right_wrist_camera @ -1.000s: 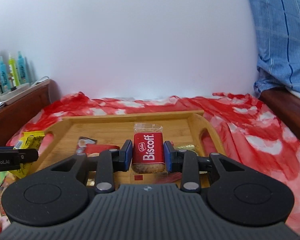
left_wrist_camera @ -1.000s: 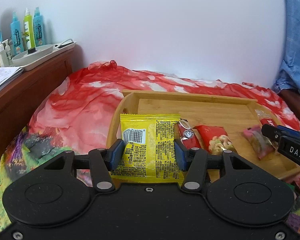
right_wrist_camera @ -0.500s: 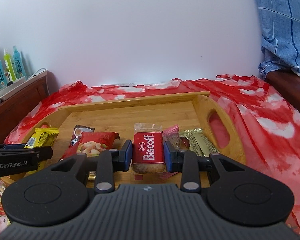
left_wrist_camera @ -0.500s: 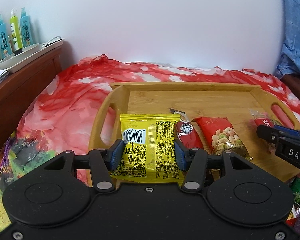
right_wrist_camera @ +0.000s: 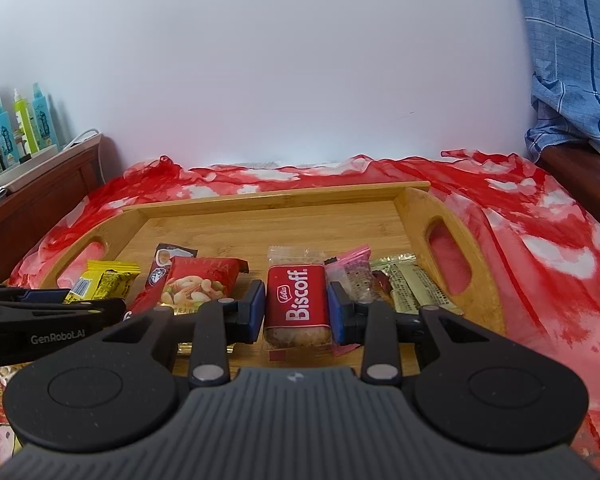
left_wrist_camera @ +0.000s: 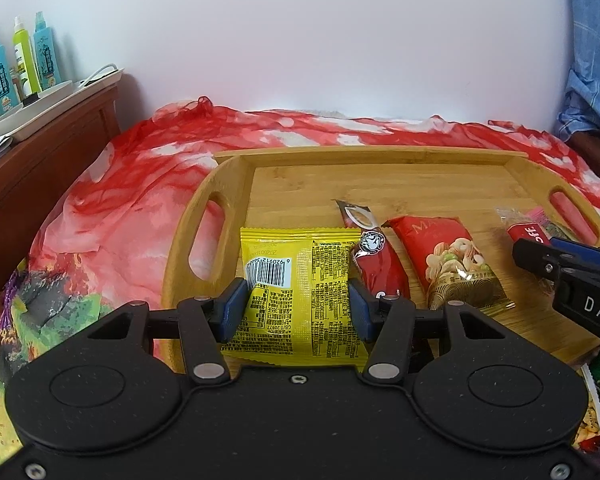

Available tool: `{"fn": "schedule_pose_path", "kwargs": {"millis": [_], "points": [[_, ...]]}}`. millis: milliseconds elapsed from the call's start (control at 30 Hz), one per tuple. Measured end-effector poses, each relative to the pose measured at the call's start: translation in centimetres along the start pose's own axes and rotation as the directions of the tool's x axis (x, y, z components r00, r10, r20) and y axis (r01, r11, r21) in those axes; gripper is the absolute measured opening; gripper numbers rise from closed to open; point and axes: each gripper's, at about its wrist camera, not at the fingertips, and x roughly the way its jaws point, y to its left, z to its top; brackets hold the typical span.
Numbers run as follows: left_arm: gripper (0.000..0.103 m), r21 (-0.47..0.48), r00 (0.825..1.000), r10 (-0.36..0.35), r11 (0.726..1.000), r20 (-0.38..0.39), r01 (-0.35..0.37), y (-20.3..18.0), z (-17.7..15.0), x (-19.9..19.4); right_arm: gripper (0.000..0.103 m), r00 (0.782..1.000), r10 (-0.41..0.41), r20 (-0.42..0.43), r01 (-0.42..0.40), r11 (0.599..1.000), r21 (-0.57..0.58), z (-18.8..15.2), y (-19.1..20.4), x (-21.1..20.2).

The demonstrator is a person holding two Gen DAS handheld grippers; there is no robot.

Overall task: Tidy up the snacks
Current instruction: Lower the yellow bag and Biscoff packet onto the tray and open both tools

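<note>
Both packets are at the point of being set down in the row along the near side of the bamboo tray (left_wrist_camera: 228, 168), so the thing to do well here is to bring each one flat onto the wood before letting go, and to keep it square to its neighbours rather than dropping it askew. The left gripper (left_wrist_camera: 296, 304) is clamped on the yellow packet (left_wrist_camera: 300, 280), pads pressing both side edges; it needs to land just left of the dark red stick pack (left_wrist_camera: 376, 268) without riding up on it. The right gripper (right_wrist_camera: 296, 308) grips the Biscoff biscuit (right_wrist_camera: 296, 300) by its sides, and a sliver of slack seems to show at the left pad (hard to be sure), so a gentle release straight back should leave it lying between the red nut pouch (right_wrist_camera: 196, 284) and the pink wrapper (right_wrist_camera: 354, 276). The yellow packet is a flat crinkled sachet, back side up with barcode and fine print showing, soft enough to buckle under a hard squeeze; the biscuit is small, stiff and rectangular in clear film with a red label
</note>
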Motion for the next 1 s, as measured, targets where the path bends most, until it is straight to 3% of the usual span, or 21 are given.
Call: {"fn": "schedule_pose_path", "kwargs": {"millis": [500, 633, 767, 1000], "points": [[0.053, 0.000, 1.000, 0.012, 1.000, -0.013, -0.012, -0.1, -0.2, 0.3, 0.039, 1.000, 0.006, -0.017, -0.006, 1.000, -0.009, -0.3, 0.2, 0.3], [0.069, -0.010, 1.000, 0.024, 1.000, 0.002, -0.024, 0.1, -0.1, -0.3, 0.041, 1.000, 0.001, -0.012, -0.001, 1.000, -0.011, -0.1, 0.3, 0.0], [0.077, -0.012, 1.000, 0.026, 1.000, 0.018, -0.026, 0.3, -0.1, -1.2, 0.055, 1.000, 0.001, -0.006, -0.001, 1.000, -0.006, 0.0, 0.4, -0.6], [0.087, -0.019, 0.999, 0.014, 1.000, 0.037, -0.013, 0.9, -0.5, -3.2, 0.069, 1.000, -0.011, 0.027, 0.010, 1.000, 0.004, 0.3, 0.3, -2.0]]}}
